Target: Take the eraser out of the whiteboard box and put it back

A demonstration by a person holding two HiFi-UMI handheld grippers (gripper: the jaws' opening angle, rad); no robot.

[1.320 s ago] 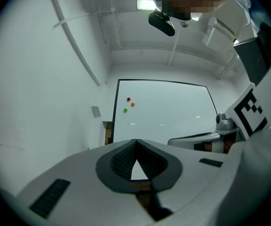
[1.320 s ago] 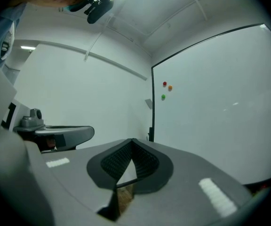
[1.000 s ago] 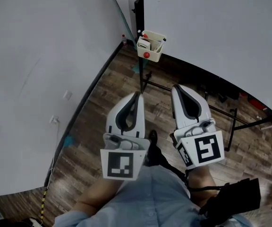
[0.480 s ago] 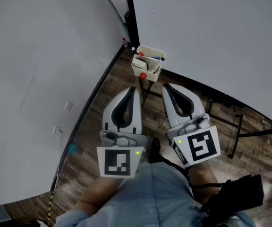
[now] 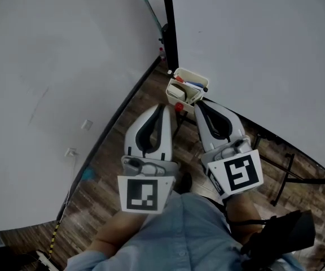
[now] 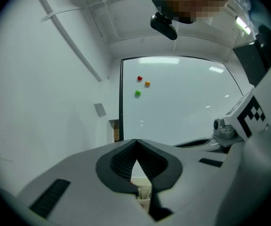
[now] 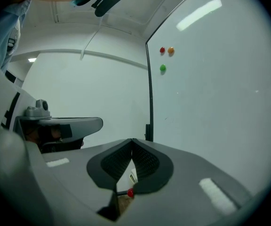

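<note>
A cream whiteboard box point(image 5: 187, 87) hangs at the whiteboard's point(image 5: 264, 44) lower left corner, with markers and a pale eraser-like block inside and a red knob on its front. My left gripper point(image 5: 163, 106) and right gripper point(image 5: 198, 104) point at it side by side, tips just short of the box. Both are shut with nothing between the jaws. In the left gripper view the box point(image 6: 141, 191) peeks through the gap under the touching tips of that gripper point(image 6: 136, 141). In the right gripper view that gripper point(image 7: 132, 141) hides most of the box; its red knob point(image 7: 130, 192) shows.
A black stand post point(image 5: 168, 21) runs up the board's left edge, and stand legs point(image 5: 281, 176) cross the wooden floor on the right. White wall point(image 5: 49, 83) fills the left. Three coloured magnets point(image 6: 141, 84) sit high on the board.
Both grippers have come closer to the box, which now sits right at their tips. Both stayed shut.
</note>
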